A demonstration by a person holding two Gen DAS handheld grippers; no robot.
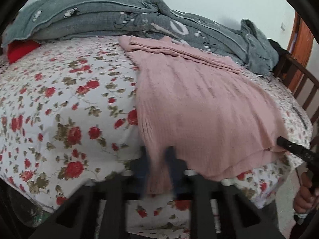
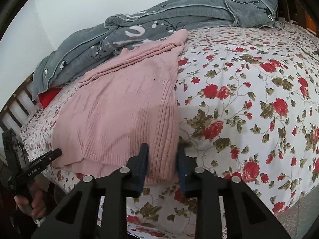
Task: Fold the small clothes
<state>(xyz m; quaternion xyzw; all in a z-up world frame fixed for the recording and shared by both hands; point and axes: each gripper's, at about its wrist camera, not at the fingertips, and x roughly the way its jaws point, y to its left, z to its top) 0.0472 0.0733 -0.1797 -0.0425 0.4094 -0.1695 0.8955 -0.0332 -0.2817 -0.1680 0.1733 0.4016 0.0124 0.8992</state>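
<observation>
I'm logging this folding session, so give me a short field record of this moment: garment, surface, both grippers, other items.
garment: pink knit sweater, spread flat, one sleeve folded across its far end
surface: bed with floral sheet
left gripper: shut on the sweater's near hem at one corner
right gripper: shut on the near hem at the other corner
other items: grey blanket bunched along the far side; red cloth partly under it

soft even daylight, perhaps overcast, fisheye-bent dark edges, motion blur near foreground
</observation>
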